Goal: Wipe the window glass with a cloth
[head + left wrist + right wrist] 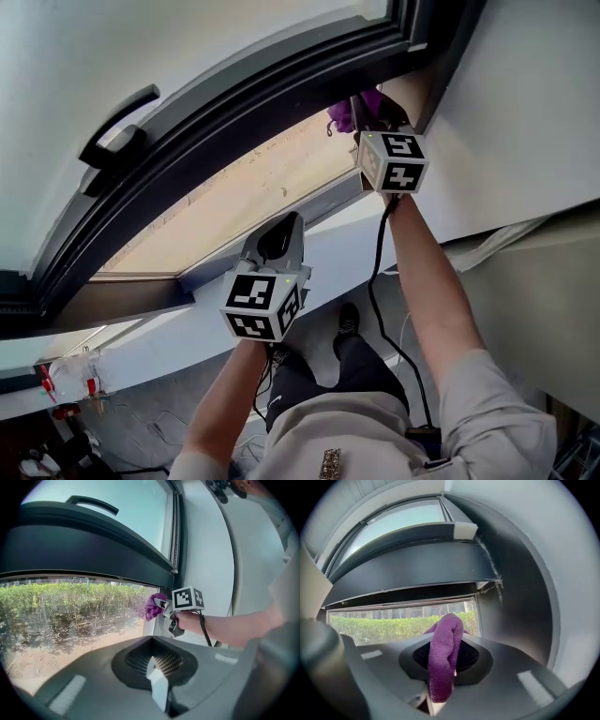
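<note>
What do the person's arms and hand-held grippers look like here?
The left hand-held gripper and right hand-held gripper are grey, with a dark ribbed recess around pale jaws. Each carries a white cube with black square markers. A black cable runs from the right one along the forearm. Forearms are bare below light short sleeves.

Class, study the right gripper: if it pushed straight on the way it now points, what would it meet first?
The purple cloth clamped in the right gripper would probably press the lower window glass first, near the dark frame at its right edge; the gap left is unclear.
</note>
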`<state>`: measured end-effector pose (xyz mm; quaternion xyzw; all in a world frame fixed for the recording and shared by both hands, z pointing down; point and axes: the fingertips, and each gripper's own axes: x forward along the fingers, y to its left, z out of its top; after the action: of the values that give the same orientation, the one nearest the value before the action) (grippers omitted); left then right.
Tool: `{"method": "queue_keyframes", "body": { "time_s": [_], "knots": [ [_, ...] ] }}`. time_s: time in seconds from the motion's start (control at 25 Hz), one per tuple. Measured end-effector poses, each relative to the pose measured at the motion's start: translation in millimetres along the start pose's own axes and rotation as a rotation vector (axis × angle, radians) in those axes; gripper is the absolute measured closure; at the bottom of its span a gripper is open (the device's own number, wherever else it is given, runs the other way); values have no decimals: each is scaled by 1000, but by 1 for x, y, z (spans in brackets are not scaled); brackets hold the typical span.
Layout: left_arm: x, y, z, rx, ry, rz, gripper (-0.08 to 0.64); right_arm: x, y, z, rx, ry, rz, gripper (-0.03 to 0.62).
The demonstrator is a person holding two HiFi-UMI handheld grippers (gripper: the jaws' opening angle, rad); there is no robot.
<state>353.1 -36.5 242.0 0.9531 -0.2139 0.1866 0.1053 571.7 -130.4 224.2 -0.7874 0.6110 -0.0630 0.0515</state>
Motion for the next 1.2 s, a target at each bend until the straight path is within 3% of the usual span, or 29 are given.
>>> {"method": "queue_keyframes", "body": {
  "time_s": [0.32, 0.72, 0.96, 1.2],
  "knots": [
    [6, 1, 5, -1, 14, 18, 560, 1, -37, -6, 28, 7, -189, 508],
    [9, 10, -3, -43, 13, 37, 560, 5, -53, -45, -73, 93, -364, 512],
    [-2, 24, -37, -106, 34, 70, 560, 9, -61, -86, -83, 139, -369, 514],
    [-16, 39, -55, -126, 1, 84, 560, 11, -47, -85, -116, 87, -247, 515]
  ]
}}
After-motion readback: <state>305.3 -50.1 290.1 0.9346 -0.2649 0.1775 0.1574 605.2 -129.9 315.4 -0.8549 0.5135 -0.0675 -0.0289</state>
